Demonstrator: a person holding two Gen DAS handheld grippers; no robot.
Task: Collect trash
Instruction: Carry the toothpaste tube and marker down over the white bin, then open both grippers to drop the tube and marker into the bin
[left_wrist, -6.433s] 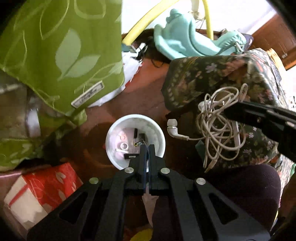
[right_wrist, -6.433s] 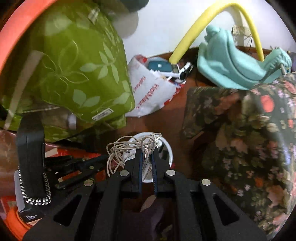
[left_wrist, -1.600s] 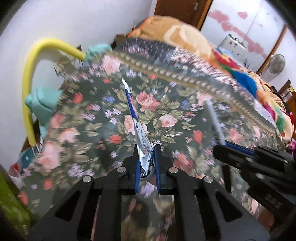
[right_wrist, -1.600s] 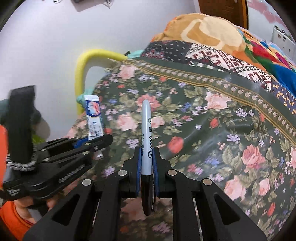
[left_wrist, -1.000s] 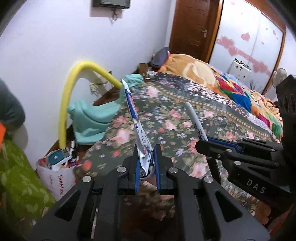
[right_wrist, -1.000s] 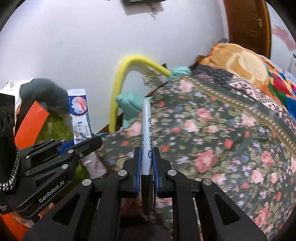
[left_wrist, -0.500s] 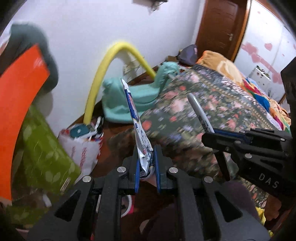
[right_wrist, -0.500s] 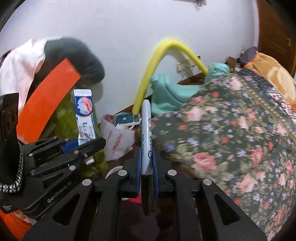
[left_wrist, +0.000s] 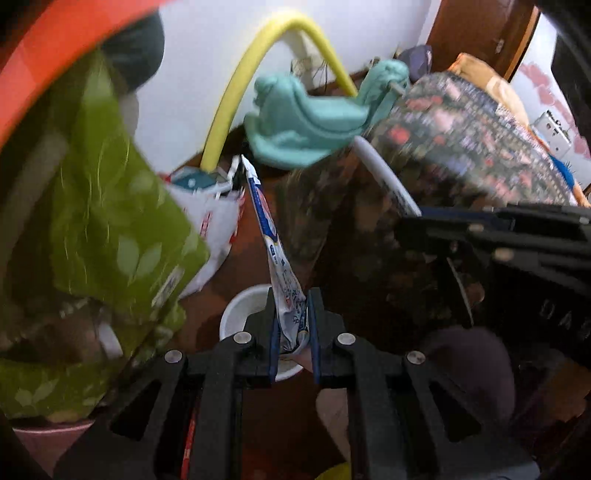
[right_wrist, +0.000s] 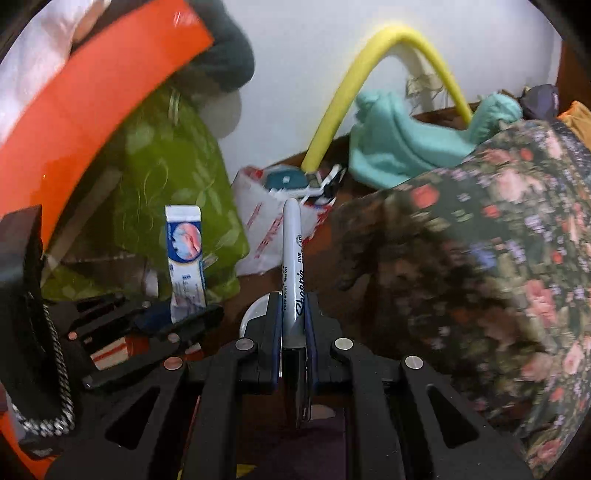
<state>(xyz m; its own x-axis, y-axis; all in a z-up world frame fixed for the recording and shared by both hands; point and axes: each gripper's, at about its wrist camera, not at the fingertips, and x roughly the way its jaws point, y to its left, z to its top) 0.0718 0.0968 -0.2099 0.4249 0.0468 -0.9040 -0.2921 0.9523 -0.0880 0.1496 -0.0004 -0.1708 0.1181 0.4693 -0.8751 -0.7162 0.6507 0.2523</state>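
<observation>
Step in hand: a judgement — both items are being carried to the white cup (left_wrist: 242, 314) on the floor, to be dropped in as trash.
Left tool (left_wrist: 291, 325): pinching the crumpled lower end of a flattened toothpaste tube (left_wrist: 271, 240); the rest of the tube stands up and away beyond the tips.
Right tool (right_wrist: 293, 325): pressed onto the barrel of a grey marker (right_wrist: 293, 258), which runs straight out ahead of the tips, its dark end back between the arms.
Cup, from the left tool: directly under and just past the tips, its rim partly hidden by them.
Cup, from the right tool: only a sliver of white rim (right_wrist: 255, 310) shows, just left of the tips.
Surroundings: green leaf-print bag (left_wrist: 122, 221) left of the left tool, floral bedspread (right_wrist: 498, 258) right of the right tool.
Doing it well: each tip should be centred over the mouth before it spreads; one item at a time keeps the tools from crowding each other over a narrow opening.
Risk: the long tube or marker could catch the rim and tip the light cup, or fall outside it.
</observation>
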